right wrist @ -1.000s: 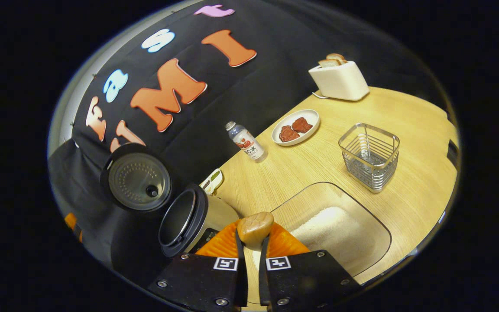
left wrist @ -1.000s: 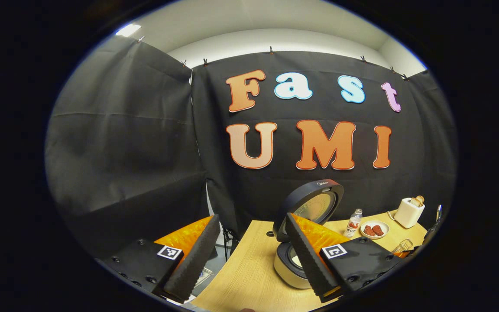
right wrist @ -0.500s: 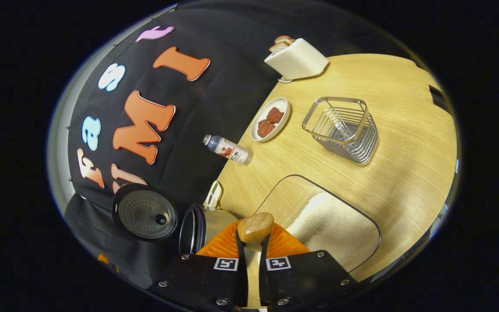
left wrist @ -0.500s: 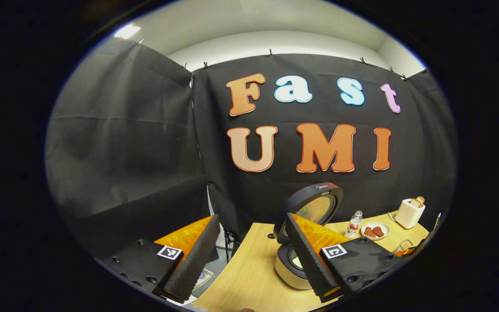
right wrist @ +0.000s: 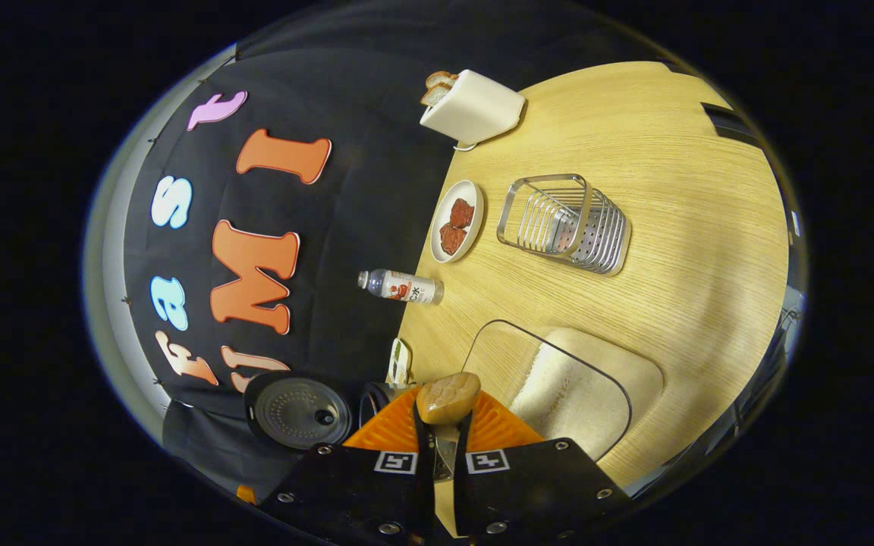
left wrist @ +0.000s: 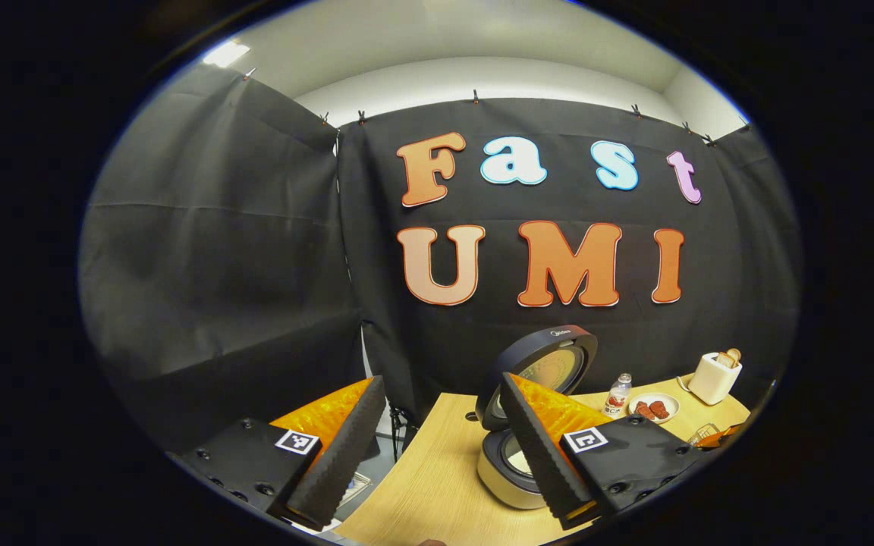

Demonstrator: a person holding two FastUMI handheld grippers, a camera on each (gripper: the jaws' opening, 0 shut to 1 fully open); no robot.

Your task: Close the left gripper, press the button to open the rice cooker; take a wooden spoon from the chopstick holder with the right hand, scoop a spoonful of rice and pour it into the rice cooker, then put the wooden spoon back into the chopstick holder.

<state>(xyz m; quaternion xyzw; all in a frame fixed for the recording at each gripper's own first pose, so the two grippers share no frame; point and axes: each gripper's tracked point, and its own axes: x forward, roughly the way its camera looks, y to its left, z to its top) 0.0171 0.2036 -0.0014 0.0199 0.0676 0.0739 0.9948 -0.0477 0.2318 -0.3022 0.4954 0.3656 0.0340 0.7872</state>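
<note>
While clamped between both fingers of the right gripper:
Wooden spoon: handle gripped, bowl beyond the fingertips, view rolled sideways.
Rice tray: just beside spoon, on table.
Rice cooker: lid up.
Chopstick holder: near plate.
Left gripper: fingers wide apart, holding nothing.

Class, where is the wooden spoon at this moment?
In the right gripper view, the wooden spoon is clamped between the right gripper fingers at bottom centre, beside the rice tray.
</note>
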